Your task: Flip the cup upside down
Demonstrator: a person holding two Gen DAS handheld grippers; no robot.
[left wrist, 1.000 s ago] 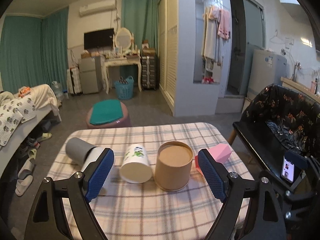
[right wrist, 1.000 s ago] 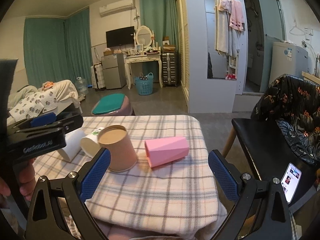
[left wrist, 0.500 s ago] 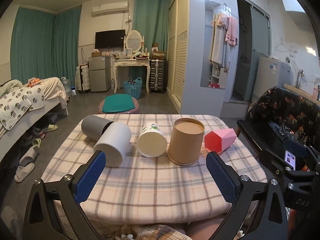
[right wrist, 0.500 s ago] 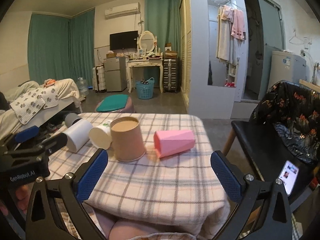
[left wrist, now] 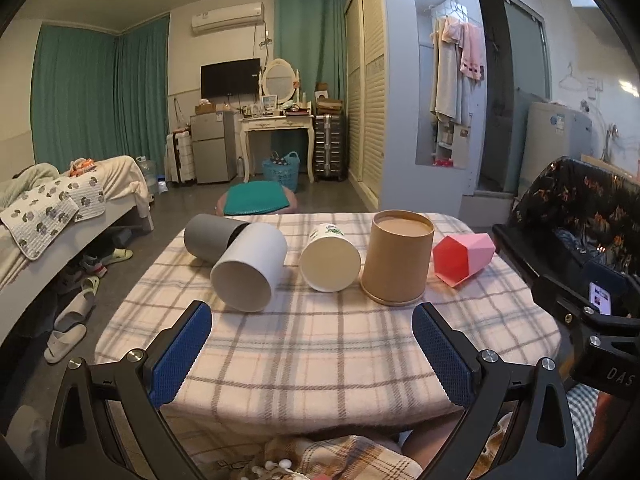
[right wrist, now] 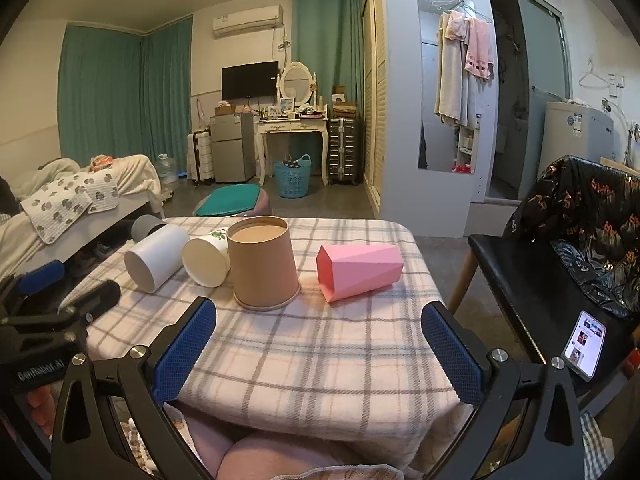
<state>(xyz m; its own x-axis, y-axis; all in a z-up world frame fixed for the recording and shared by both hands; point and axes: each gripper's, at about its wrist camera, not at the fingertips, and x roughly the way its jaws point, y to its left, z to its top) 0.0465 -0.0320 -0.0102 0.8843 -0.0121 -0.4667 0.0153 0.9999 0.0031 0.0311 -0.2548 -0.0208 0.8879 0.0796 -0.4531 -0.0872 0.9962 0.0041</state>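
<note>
Left wrist view: my left gripper [left wrist: 312, 340] hangs over the near edge of the counter [left wrist: 320, 360], which wears a plaid cloth; jaws wide apart, nothing between them. Five cups in a row across the counter. Grey cup [left wrist: 208, 236] on its side at far left, touching the white cup [left wrist: 250, 266], which also lies on its side with its mouth toward me. Paper cup with green print [left wrist: 331, 258] on its side, mouth toward me, just beside the brown cup [left wrist: 398, 262]. Brown cup stands upside down, wide rim on the cloth, closed base up. Pink faceted cup [left wrist: 464, 254] lies on its side to the right of it, mouth toward me, a small gap between the two. Part of my right gripper's body shows at the right edge. Right wrist view: my right gripper [right wrist: 318, 342] also sits at the near counter edge, jaws wide apart and empty. Brown cup [right wrist: 264, 262] inverted, left of centre; pink cup [right wrist: 360, 266] on its side to its right, apart from it. Paper cup [right wrist: 208, 256] touches or overlaps the brown cup's left side; I cannot tell which. A phone [right wrist: 584, 344] with lit screen rests on the black chair [right wrist: 520, 272] at right.
</note>
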